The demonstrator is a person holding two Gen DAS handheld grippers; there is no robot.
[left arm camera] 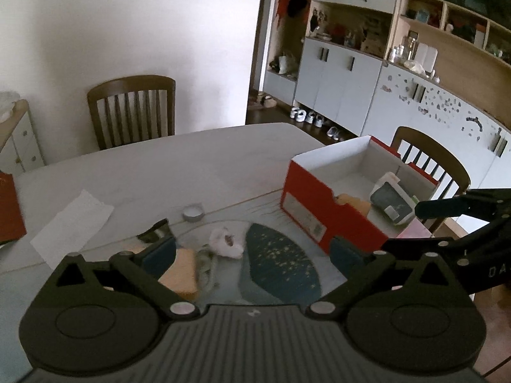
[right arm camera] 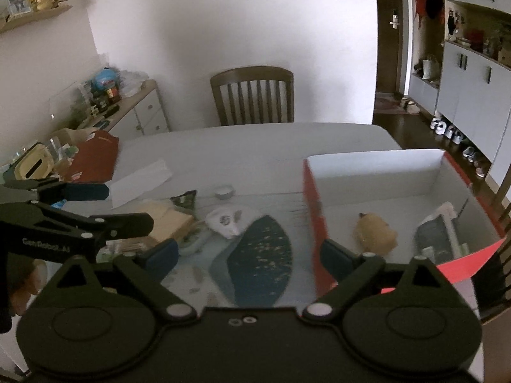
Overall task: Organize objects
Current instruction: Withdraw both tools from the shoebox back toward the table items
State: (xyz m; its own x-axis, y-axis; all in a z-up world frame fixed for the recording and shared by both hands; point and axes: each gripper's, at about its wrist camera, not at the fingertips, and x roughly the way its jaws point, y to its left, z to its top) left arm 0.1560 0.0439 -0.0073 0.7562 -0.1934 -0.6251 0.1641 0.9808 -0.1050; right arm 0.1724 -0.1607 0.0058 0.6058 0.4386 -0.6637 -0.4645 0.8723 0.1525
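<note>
The left gripper (left arm camera: pixel 252 249) hangs over the near part of the table (left arm camera: pixel 191 156) with its jaws spread wide and nothing between them; on the tabletop below lie a tan block (left arm camera: pixel 180 271) beside its left finger and a crumpled white wad (left arm camera: pixel 225 242) a little farther out. The right gripper (right arm camera: pixel 249 252) is just as wide apart and just as empty, and its right finger sits over the near left corner of the red shoebox (left arm camera: pixel 322 204). No grip anywhere, both tools free in the air.

The box stands open on the right side of the table, white inside. In it, a tan rounded thing (right arm camera: pixel 375 233) lies near the left wall, and a dark flat packet (right arm camera: pixel 437 239) lies toward the right wall; the picture is too smeared for me to say what either one is.

Out on the table, left of the box, a dark blue leaf-shaped patch (right arm camera: pixel 262 255) with pale flecks shows in the tabletop. Beyond the wad sits a small round tin (left arm camera: pixel 194 213), and left of that tin a small dark green packet (right arm camera: pixel 184 199) rests against the tan block. A white sheet of paper (left arm camera: pixel 73 226) lies farther left, and a red lid (right arm camera: pixel 94 159) lies at the far left edge. Two wooden chairs stand by: one (left arm camera: pixel 134 111) at the far side, one (left arm camera: pixel 431 162) behind the box on the right.
</note>
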